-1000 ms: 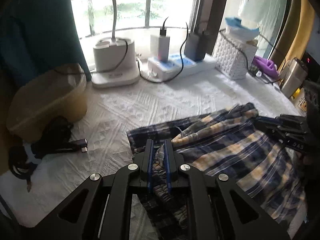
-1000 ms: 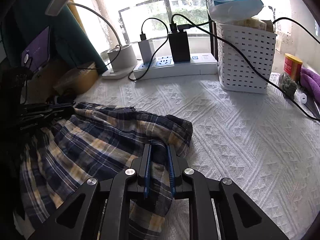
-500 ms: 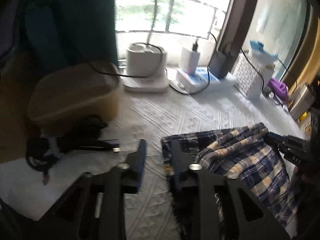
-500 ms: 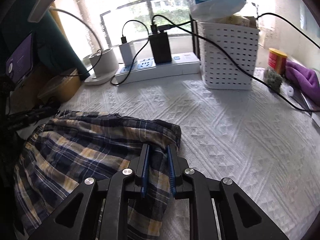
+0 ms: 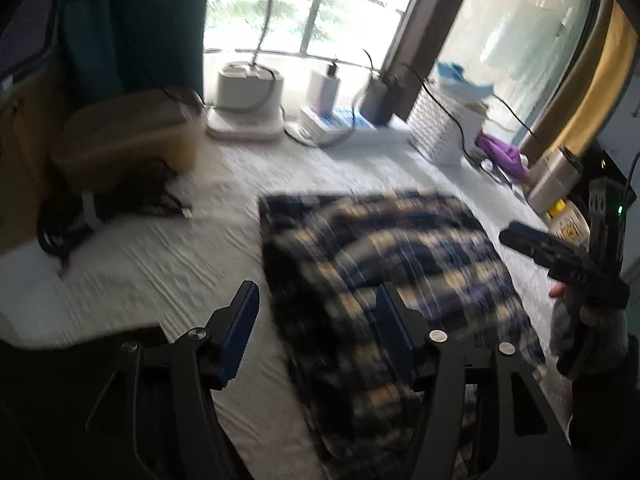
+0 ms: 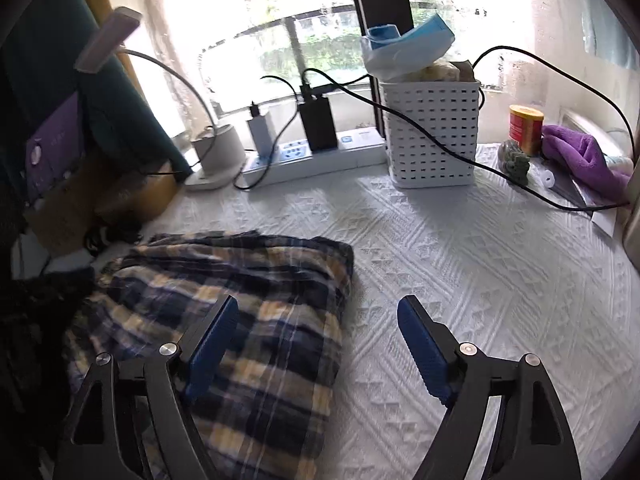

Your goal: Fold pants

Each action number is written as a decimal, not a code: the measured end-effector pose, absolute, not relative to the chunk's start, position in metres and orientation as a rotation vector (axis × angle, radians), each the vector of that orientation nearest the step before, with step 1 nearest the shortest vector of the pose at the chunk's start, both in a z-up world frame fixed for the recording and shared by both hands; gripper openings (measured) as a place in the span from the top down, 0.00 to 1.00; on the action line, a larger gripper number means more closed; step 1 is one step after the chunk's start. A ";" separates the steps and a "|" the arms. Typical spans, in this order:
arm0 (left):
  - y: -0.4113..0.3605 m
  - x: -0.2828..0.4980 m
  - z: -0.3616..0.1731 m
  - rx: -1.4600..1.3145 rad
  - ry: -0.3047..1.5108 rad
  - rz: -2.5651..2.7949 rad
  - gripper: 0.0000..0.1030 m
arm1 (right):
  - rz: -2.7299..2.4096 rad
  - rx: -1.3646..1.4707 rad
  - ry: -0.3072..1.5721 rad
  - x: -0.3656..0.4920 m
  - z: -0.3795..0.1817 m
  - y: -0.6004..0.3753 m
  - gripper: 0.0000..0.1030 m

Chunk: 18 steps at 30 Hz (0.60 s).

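Note:
The navy and yellow plaid pants (image 5: 384,276) lie folded in a flat rectangle on the white textured cloth (image 5: 160,264). They also show in the right wrist view (image 6: 240,304). My left gripper (image 5: 316,320) is open and empty, held above the near left edge of the pants. My right gripper (image 6: 320,340) is open and empty above the near right edge of the pants. It also shows in the left wrist view (image 5: 560,256), at the right, beside the pants. The left wrist view is blurred.
At the back stand a lamp base (image 6: 216,152), a power strip with chargers (image 6: 312,152) and a white basket (image 6: 432,136). Black cables (image 6: 520,188) trail right, near a purple cloth (image 6: 580,156) and a can (image 6: 526,128). A tan case (image 5: 128,140) and black cords (image 5: 104,212) sit left.
Both grippers have let go of the pants and opened wide. They have drawn back and up. The pants now lie folded flat.

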State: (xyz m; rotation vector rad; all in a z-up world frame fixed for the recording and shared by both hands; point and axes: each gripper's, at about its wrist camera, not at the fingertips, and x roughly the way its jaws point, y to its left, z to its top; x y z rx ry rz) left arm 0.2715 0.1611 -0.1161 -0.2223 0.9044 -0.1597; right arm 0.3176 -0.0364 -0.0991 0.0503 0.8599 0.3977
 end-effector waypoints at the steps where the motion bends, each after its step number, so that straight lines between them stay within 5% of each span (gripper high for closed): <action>1: 0.160 0.269 -0.118 -0.221 0.910 -0.165 0.41 | 0.398 0.039 0.857 0.315 -0.098 -0.036 0.19; 18: 0.153 0.281 -0.149 -0.294 0.991 -0.197 0.41 | 0.447 0.076 0.925 0.305 -0.117 -0.044 0.19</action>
